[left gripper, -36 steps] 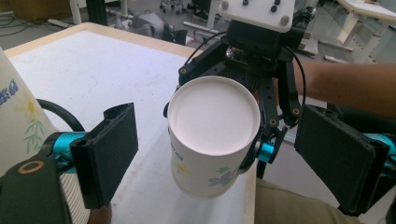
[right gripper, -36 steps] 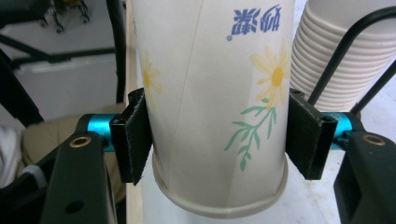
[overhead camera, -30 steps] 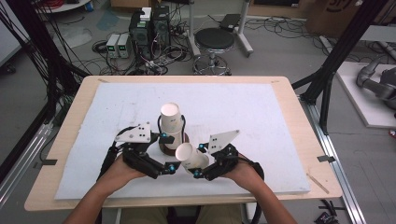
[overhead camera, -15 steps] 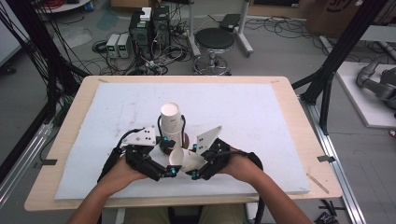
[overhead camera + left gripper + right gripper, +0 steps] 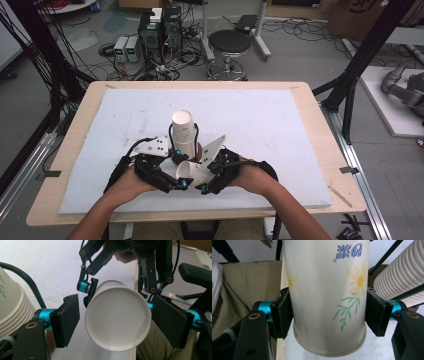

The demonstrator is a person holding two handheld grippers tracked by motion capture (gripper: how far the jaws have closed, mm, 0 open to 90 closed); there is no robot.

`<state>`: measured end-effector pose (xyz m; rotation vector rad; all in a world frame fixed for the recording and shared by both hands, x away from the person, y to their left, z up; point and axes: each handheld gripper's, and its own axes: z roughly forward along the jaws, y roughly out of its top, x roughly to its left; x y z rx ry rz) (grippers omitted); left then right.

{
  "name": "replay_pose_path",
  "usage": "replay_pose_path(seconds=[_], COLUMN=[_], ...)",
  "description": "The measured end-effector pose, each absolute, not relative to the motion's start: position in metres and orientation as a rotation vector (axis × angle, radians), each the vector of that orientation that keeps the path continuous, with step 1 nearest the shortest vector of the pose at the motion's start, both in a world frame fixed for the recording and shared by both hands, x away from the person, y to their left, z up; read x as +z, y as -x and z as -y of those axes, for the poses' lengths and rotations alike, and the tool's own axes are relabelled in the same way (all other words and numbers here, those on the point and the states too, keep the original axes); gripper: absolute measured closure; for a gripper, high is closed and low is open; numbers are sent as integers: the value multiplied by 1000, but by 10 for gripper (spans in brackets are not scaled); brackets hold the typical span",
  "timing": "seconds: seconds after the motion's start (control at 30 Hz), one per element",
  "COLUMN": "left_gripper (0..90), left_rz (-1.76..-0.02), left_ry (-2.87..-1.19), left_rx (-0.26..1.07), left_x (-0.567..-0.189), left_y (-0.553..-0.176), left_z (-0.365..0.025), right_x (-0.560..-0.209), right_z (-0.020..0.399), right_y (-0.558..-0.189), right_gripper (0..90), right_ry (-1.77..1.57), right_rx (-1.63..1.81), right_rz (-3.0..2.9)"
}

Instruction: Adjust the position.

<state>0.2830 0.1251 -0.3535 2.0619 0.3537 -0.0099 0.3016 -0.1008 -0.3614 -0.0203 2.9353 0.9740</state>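
We see the right gripper (image 5: pixel 328 317) clamping the white flower-printed paper cup (image 5: pixel 328 292) sideways over the white foam-topped wooden table (image 5: pixel 280 120), beside the upside-down stack of paper cups (image 5: pixel 184 131); the left gripper (image 5: pixel 116 322) stands spread around its base. Cables, electronics and a black stool (image 5: pixel 229 42) clutter the grey floor.

Paper cup (image 5: pixel 327 297) top cut off by frame edge; stack (image 5: pixel 12 310) cropped at left.

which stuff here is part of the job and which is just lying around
In the job:
- paper cup, held sideways in the right gripper
- left gripper, jaws open around the cup's bottom end
- stack of cups, upright on the white mat

Lying about:
- stool
- computer boxes and cables on the floor
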Motion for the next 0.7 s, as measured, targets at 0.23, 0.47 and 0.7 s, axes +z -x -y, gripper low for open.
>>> replay_pose_path(seconds=[0.23, 0.47, 0.7], left_gripper=[350, 359, 374], left_rz=[-334, -333, -327], left_ry=[-2107, -2116, -2100], left_rx=[-40, -46, -43], left_x=[-359, -360, -361], left_y=[-285, -286, -285], left_z=[-121, -121, -121], right_x=[-363, -363, -364], right_z=[96, 94, 94], right_y=[-303, -304, -304], right_gripper=[322, 323, 286], right_ry=[58, 61, 54], right_rx=[856, 825, 827], right_rz=[-2992, -3022, -3029])
